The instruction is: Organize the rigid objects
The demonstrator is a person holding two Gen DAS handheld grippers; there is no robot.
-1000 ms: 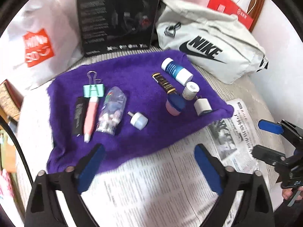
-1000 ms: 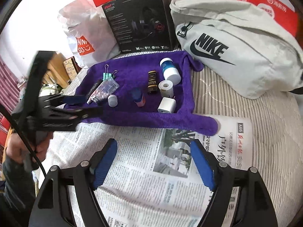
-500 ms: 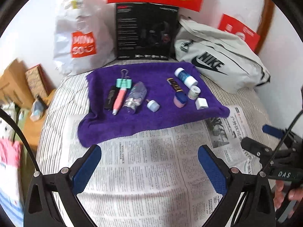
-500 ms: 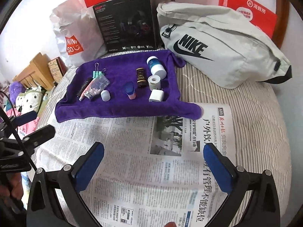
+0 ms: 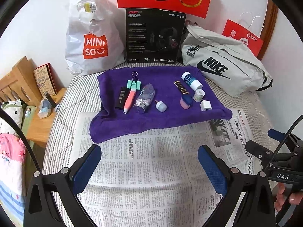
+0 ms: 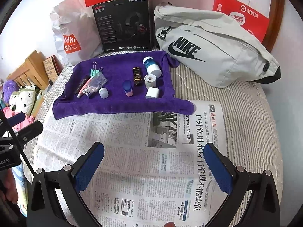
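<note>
Both claws have pulled back from the purple terry towel [image 5: 151, 117] and now hover over the spread newspaper [image 5: 151, 170] on the bed. The left claw [image 5: 149, 168] stands wide, empty; the right claw [image 6: 154, 166] has just been opening and holds nothing. The small rigid items, from the mint binder clip [image 5: 134, 84] to the white cube-shaped plug [image 5: 205, 105], lie sorted in two clusters, so the task looks finished.

Both grippers pulled back & up from purple towel [image 5: 157, 117] w/ small items; towel now farther off, more newspaper [image 5: 151, 160] in front of both. Left gripper [image 5: 149, 167] view swung: white Miniso plastic bag [image 5: 90, 43] & wooden side table [image 5: 37, 117] now seen. Right gripper [image 6: 154, 167] jaws have just been opening wider, nothing between them.
</note>
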